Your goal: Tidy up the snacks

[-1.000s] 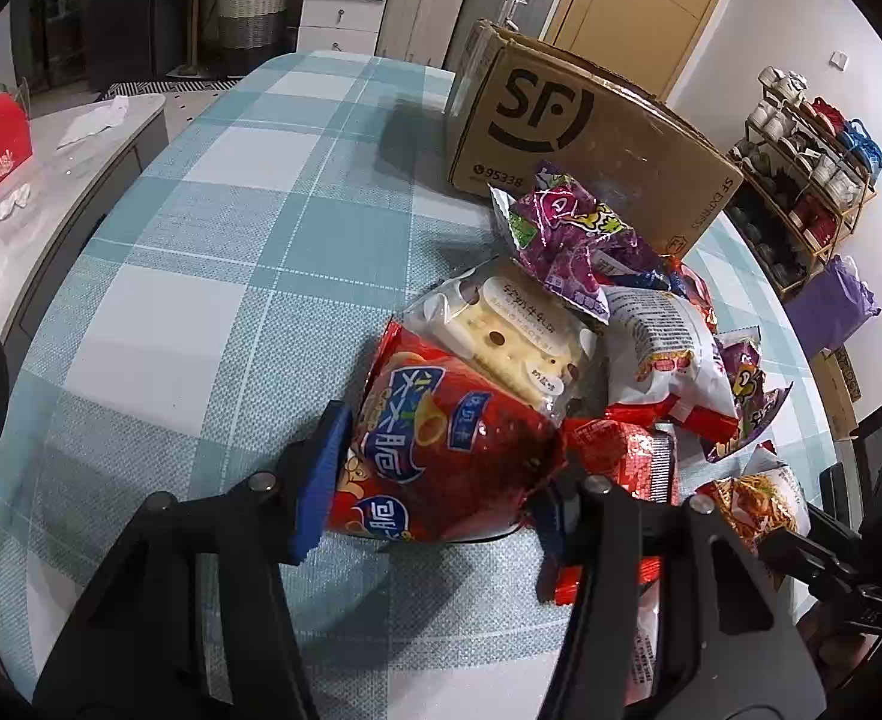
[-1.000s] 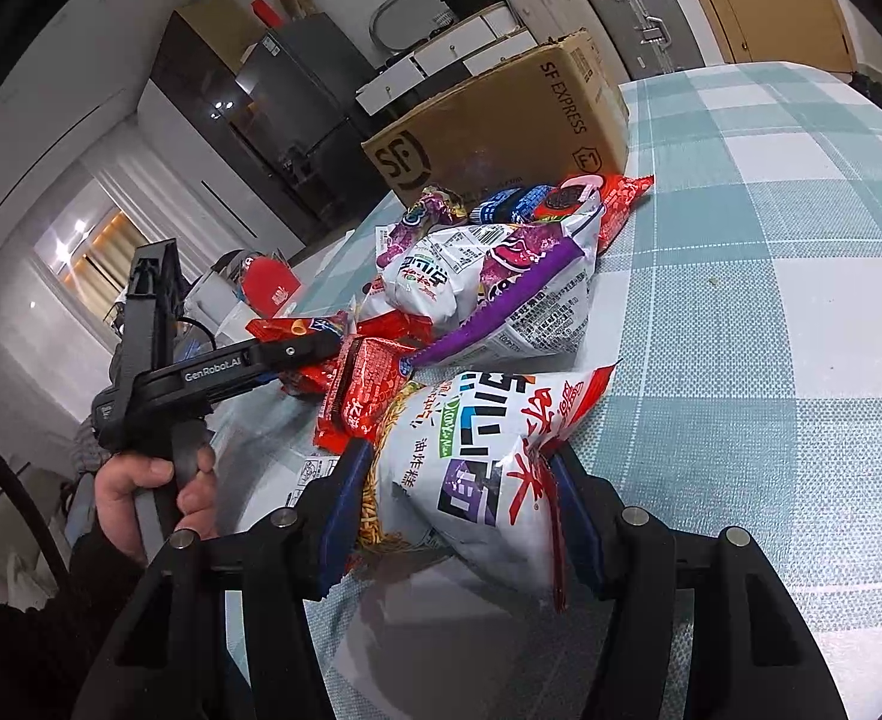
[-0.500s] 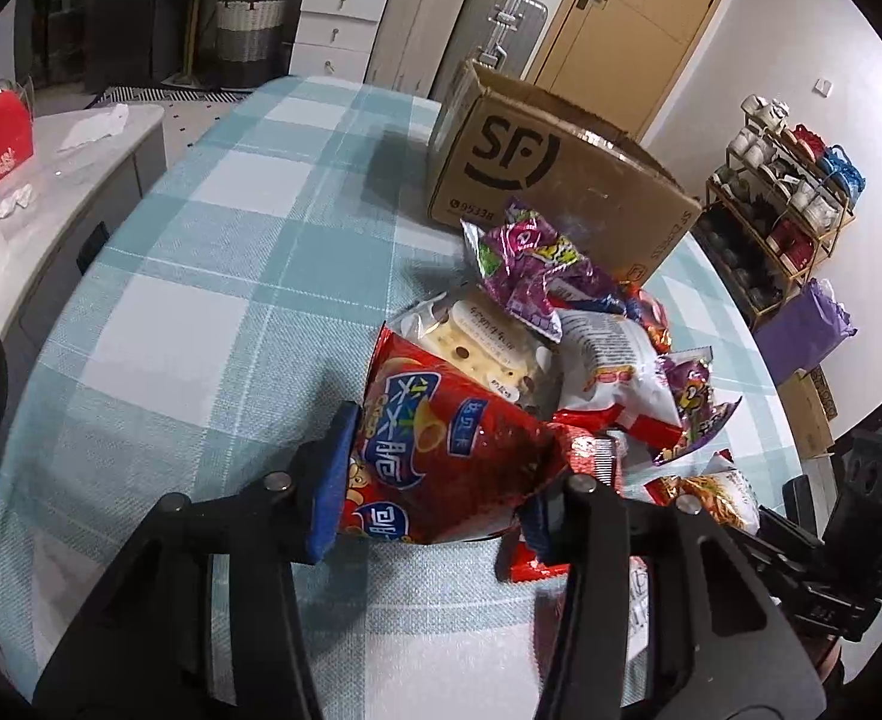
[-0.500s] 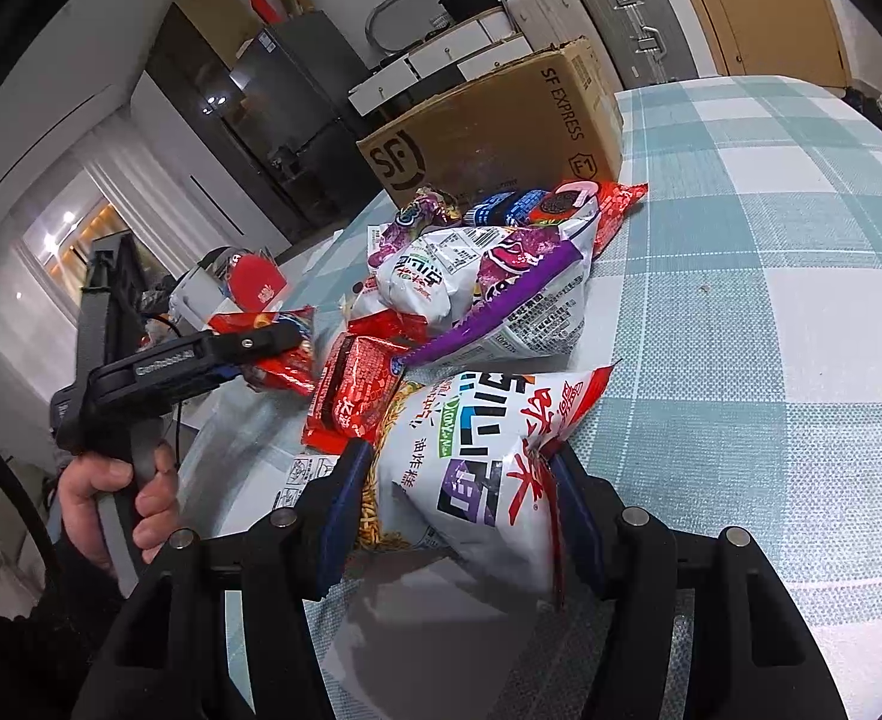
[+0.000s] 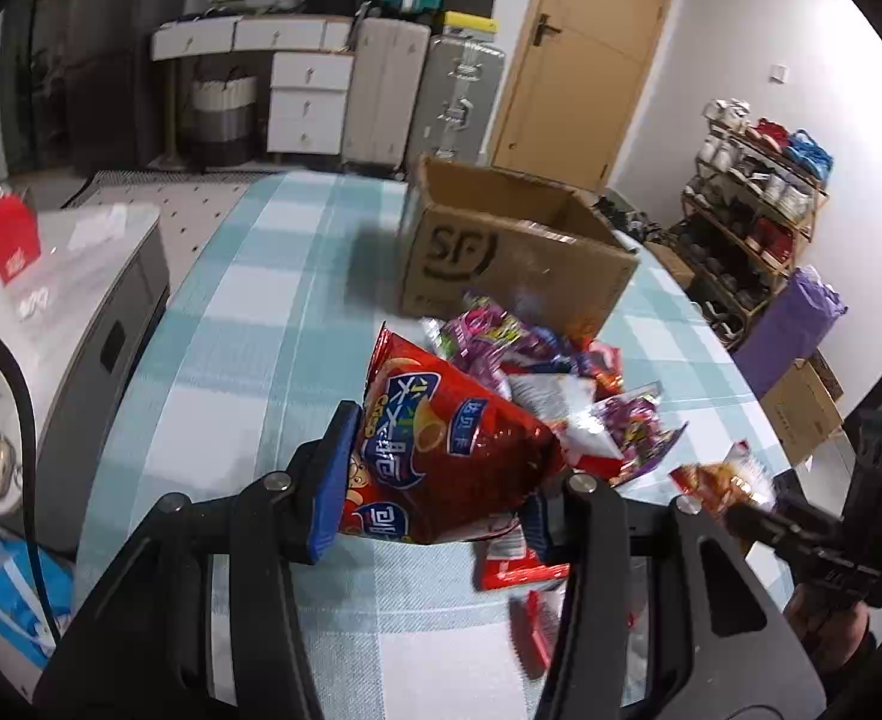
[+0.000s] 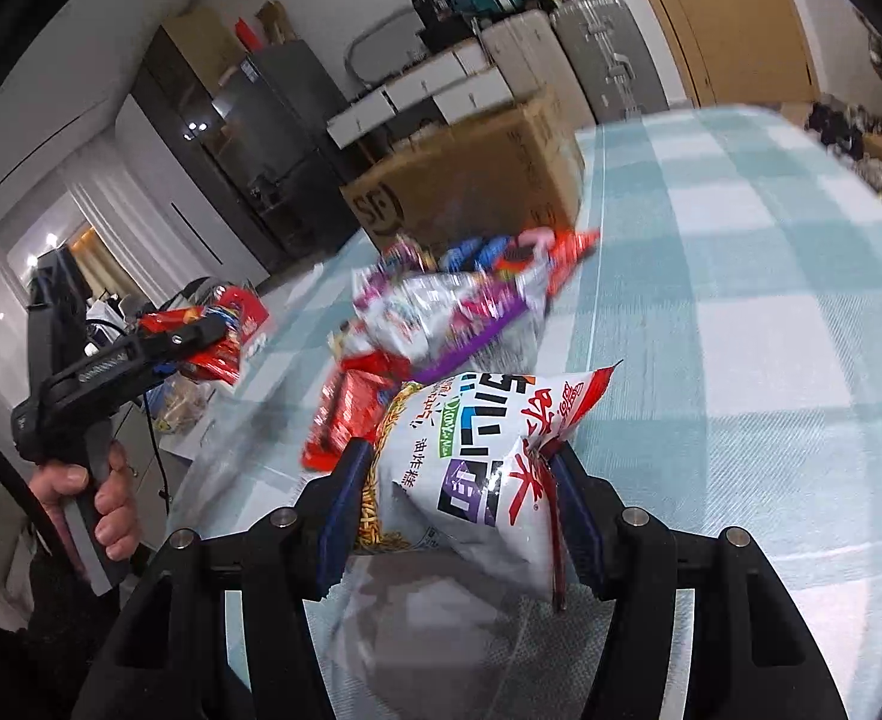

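My left gripper (image 5: pixel 435 480) is shut on a red chip bag (image 5: pixel 441 456) and holds it above the checked table (image 5: pixel 249 336). My right gripper (image 6: pixel 459 510) is shut on a white noodle snack bag (image 6: pixel 471 456), also lifted off the table. A pile of snack packets (image 5: pixel 561 384) lies in front of an open cardboard SF box (image 5: pixel 519 252). The pile (image 6: pixel 441 312) and the box (image 6: pixel 471 186) also show in the right wrist view. The left gripper with its red bag (image 6: pixel 201 336) shows at the left of the right wrist view.
A white cabinet (image 5: pixel 63 300) stands left of the table. A shoe rack (image 5: pixel 759 204) and a purple bag (image 5: pixel 795 324) stand to the right. Suitcases (image 5: pixel 423 90) and drawers stand at the back wall. A red flat packet (image 5: pixel 519 564) lies under the left gripper.
Both grippers have lifted their bags up off the table and away from the pile. The box's open top has come into the left wrist view.
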